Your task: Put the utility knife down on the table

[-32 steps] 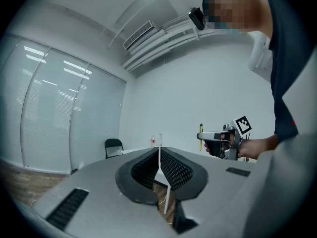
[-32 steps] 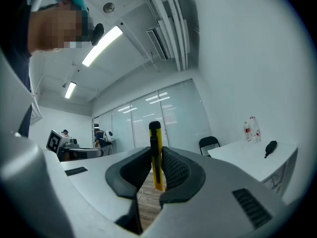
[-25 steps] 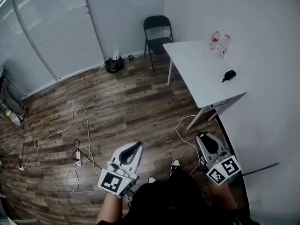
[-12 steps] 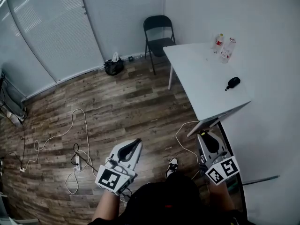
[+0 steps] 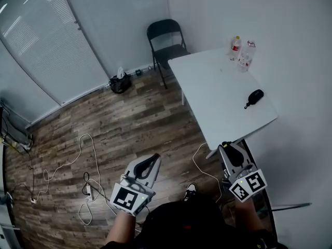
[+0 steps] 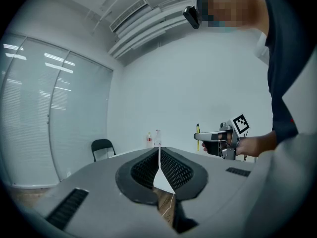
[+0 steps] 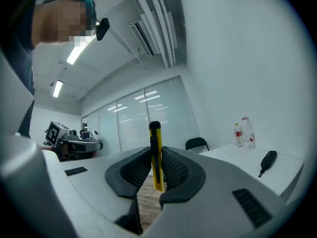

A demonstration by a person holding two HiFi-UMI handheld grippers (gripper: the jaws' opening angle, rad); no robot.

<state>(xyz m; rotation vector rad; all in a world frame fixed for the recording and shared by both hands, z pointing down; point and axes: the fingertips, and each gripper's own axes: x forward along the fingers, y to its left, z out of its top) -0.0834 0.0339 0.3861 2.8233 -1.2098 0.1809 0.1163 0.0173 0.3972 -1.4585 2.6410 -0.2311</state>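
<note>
The yellow utility knife (image 7: 155,152) stands upright, pinched in the right gripper (image 7: 154,171), just short of the white table (image 5: 218,95). Released too soon, I reckon it drops onto the wood floor (image 5: 129,123). The left gripper (image 6: 159,168) is closed on nothing.

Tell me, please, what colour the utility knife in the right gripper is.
Yellow, with a black slider; the utility knife shows best in the right gripper view.
</note>
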